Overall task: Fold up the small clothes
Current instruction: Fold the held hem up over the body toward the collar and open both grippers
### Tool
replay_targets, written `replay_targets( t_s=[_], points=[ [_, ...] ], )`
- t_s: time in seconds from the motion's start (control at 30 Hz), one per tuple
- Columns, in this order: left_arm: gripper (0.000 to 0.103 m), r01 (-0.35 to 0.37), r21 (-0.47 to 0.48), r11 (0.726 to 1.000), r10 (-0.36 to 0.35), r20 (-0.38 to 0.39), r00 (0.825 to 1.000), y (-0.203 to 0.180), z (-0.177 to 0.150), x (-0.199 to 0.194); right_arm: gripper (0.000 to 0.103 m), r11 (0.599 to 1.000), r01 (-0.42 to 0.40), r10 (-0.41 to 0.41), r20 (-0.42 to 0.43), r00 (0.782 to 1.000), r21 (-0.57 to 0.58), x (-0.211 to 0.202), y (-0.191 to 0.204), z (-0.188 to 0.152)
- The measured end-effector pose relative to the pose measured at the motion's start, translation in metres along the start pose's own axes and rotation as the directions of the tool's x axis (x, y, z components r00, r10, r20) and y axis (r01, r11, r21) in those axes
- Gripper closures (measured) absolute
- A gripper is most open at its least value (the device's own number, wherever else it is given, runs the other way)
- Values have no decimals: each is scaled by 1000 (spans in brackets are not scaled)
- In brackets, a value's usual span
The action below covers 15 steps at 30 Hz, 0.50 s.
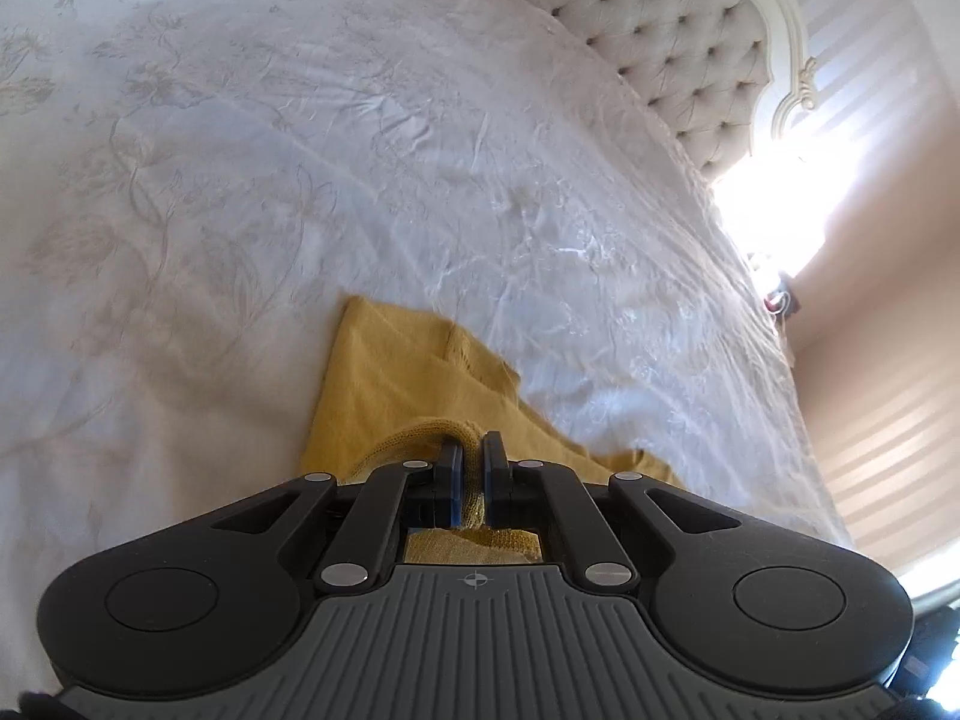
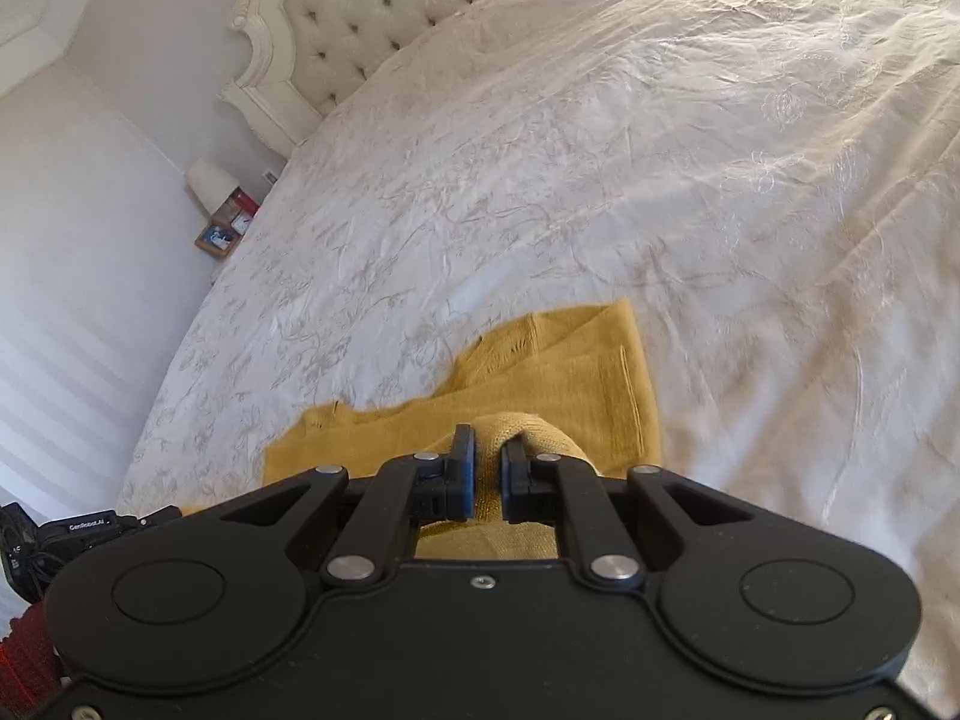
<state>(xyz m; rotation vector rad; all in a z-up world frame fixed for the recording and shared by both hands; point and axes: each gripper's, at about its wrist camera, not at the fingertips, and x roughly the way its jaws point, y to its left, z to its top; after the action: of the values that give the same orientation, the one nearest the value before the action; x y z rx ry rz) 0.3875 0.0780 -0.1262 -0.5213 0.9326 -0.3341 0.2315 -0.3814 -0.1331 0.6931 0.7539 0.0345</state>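
One wide bed (image 1: 312,138) with a white embroidered cover fills both views, its tufted headboard (image 2: 384,6) at the far end. On it lies a mustard knit garment (image 1: 384,378), partly raised. The left gripper (image 1: 472,450) and right gripper (image 2: 487,450) each clamp a bunched edge of it.

**Bedroom in a home**

Wide bed under a white bedspread (image 1: 360,120) with a faint leaf-and-flower pattern, filling most of both views. Tufted, buttoned headboard (image 2: 372,6) with a carved cream frame, upper left of the right wrist view and upper right of the left. Small bedside table (image 2: 225,228) with a white lamp (image 2: 210,183) at left. Bright window (image 1: 774,204) at the right edge, striped light across pale walls.
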Motion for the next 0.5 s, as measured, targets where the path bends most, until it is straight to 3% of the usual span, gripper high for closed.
replay_targets(
  t_s=[0.33, 0.47, 0.5],
  points=[
    [96, -80, 47, 996, 83, -77, 994, 10, 19, 76, 87, 995, 92, -94, -91, 991, -23, 80, -16, 16],
    [93, -134, 51, 990, 138, -69, 988, 19, 23, 85, 78, 990, 143, -144, -108, 984, -12, 88, -25, 15],
    [82, -139, 43, 989, 141, -54, 989, 22, 24, 84, 70, 987, 163, -163, -101, 981, -15, 87, -27, 15]
  ],
)
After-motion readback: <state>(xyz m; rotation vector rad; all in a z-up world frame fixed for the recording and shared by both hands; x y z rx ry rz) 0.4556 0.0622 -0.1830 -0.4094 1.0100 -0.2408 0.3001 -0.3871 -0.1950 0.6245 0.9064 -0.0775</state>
